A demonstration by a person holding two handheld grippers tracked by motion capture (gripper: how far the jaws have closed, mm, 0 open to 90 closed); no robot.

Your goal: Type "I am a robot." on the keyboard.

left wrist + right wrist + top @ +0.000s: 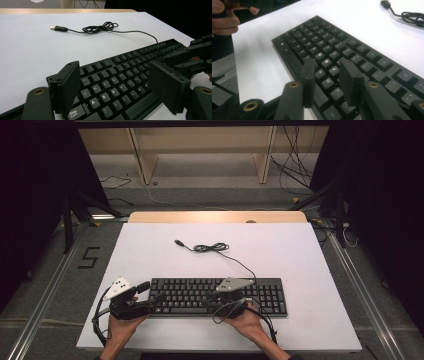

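- Black keyboard point(220, 296) lay flat near the front edge of the white desk point(310, 265), long axis running left to right, parallel to that edge.
- Number pad sat at the right end, letter keys toward the left; key rows faced the person's side.
- Keyboard's cable point(212, 248) left the rear edge, ran back toward the middle of the desk, bunched into a loose coil, ended in a USB plug point(178, 242) pointing toward the rear left corner.
- Left gripper point(159, 298) held level at the keyboard's left end, aimed rightward along the long axis; jaws stood wide apart, nothing clamped, letter keys seen between them in the left gripper view.
- Right gripper point(212, 296) hovered over the middle of the keyboard, pointed toward its left end; jaws parted by a modest gap, nothing pinched, keys showing through the gap in the right gripper view point(325, 75).
- Whether the right fingertips touched the keys: could not tell.
- Both grippers close to each other above the front half of the keyboard, hands entering from the front edge of the desk.
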